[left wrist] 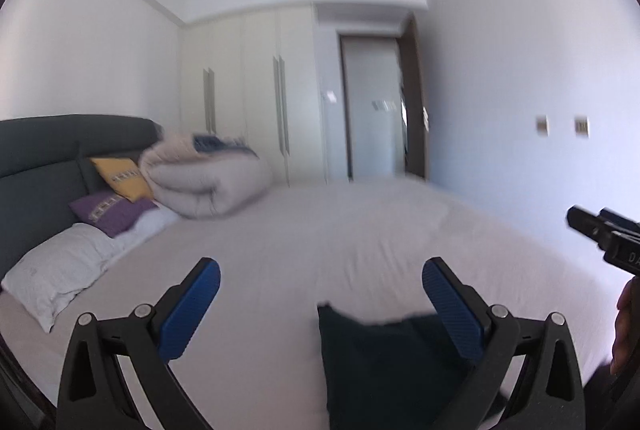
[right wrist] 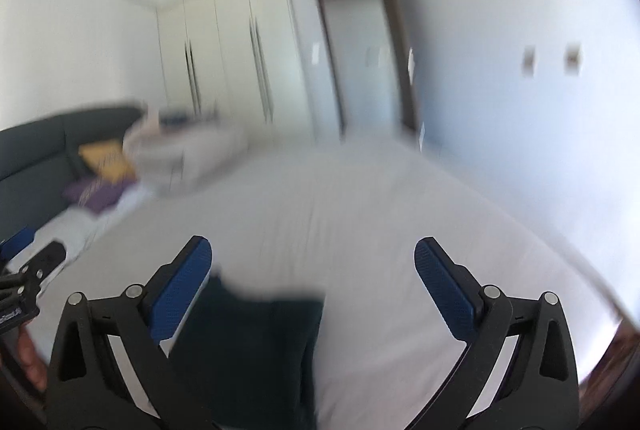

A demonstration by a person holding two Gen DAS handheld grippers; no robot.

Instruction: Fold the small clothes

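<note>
both hand-held grippers spread, dark garment on the bed below

now, nearest the cameras: the left hand-held gripper has its blue pads spread wide with nothing between them, and the right hand-held gripper stands the same, spread and empty. both point across the room, only slightly downward, so they look over the cloth rather than at it.

just below and a little ahead lies the dark garment, flat on the bed. it looks already doubled into a roughly squared block, though blur hides its edges and i cannot tell its long axis. from the left hand-held gripper it lies low and to the right, under the right pad; from the right hand-held gripper it lies low and to the left, under the left pad. so it sits between the two hands, about equally near each. any next grasp would need both to tip down and inward.

farther off: a folded duvet, pillows against the headboard, then the wardrobe.
</note>
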